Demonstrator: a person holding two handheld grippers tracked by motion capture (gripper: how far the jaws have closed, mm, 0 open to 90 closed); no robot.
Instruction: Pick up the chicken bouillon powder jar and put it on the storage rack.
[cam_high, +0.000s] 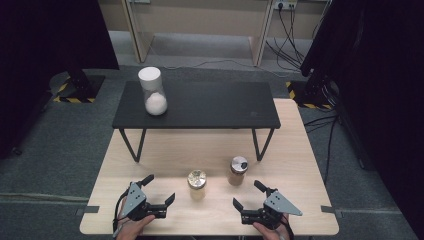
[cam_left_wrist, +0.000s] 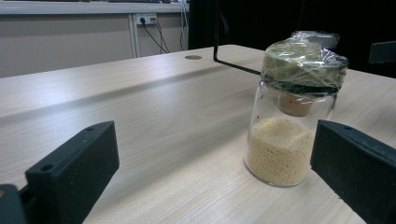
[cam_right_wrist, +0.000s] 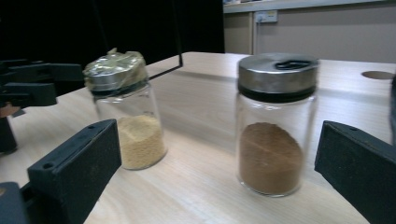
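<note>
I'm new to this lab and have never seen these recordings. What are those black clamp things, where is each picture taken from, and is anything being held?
No robot here: a person holds a two-jaw tool in each hand. In the high view, shot from above the person's side, the left gripper and the right gripper sit near the front edge of a light wooden table. Both are open and hold nothing.

The other two pictures come from cameras riding on the grippers; the black blocks at the bottom are each gripper's own jaws.

On the table stand two glass jars: the plastic-wrapped jar with pale yellow grains, also in the left gripper view, and the metal-lidded jar with brown powder, close in the right gripper view. Farther back, a low black shelf carries a white-capped jar.
</note>
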